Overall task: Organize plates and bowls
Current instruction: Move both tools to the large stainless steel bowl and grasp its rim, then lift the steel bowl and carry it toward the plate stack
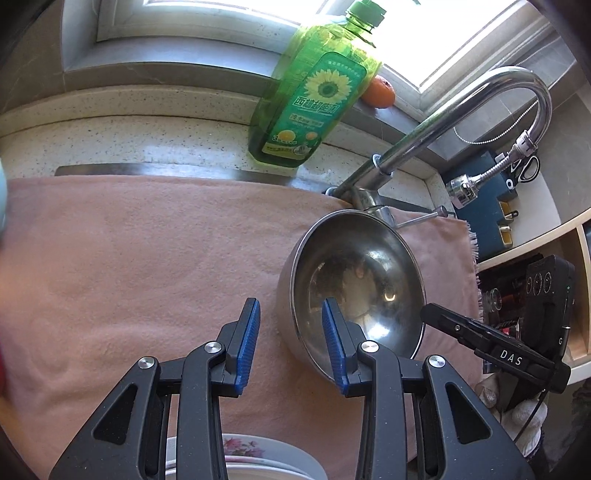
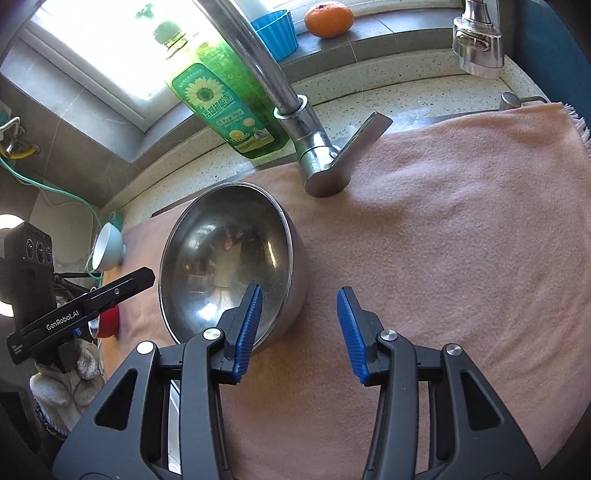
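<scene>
On my left wrist feed the left tongs stand partly open over the pink towel. The wall of the steel bowl sits in the gap: 1 blue pad is outside it, the other inside over the rim. I cannot tell whether the pads press on the metal.

My right wrist feed shows the right tongs partly open too. Their left pad hangs inside the same steel bowl and the right pad is over bare towel, with a clear gap to the bowl's outer wall, so nothing is gripped there.

The bowl rests tilted on the towel, just in front of the base of the chrome faucet. Behind it stands a green detergent bottle on the speckled tabletop, and an orange sits on the window ledge beside a blue cup.

At the bottom edge of the left feed I see a floral plate under the tongs. A small white bowl lies on its side at the towel's far left.
</scene>
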Available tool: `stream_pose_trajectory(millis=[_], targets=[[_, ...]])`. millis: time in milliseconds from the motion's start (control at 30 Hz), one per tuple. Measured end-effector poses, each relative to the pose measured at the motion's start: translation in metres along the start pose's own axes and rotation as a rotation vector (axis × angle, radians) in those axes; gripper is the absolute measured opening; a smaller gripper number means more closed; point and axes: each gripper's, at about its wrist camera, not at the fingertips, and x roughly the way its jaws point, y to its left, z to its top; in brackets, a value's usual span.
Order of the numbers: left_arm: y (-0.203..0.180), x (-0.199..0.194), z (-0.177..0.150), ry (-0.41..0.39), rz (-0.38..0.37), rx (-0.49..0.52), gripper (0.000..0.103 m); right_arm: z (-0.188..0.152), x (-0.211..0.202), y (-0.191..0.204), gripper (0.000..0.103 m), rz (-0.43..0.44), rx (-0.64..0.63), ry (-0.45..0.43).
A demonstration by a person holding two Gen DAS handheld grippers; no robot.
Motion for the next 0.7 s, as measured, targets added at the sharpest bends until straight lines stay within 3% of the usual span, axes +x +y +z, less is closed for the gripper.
stream_pose_trajectory(millis=[233,300,400,700], targets=[[-0.003,0.015,0.003,0.025,0.000,0.016,0.031,0.006,0.019,-0.004,0.026,0.030,0.015,0.049],[-0.003,0.018,0.005,0.035,-0.006,0.019,0.021,0.006,0.022,-0.004,0.022,0.036,0.015,0.055],[-0.004,0.020,0.006,0.043,-0.011,0.024,0.020,0.007,0.025,-0.002,0.018,0.039,0.011,0.066],[-0.005,0.018,0.004,0.045,-0.013,0.025,0.020,0.005,0.023,0.004,0.018,0.022,0.001,0.063]])
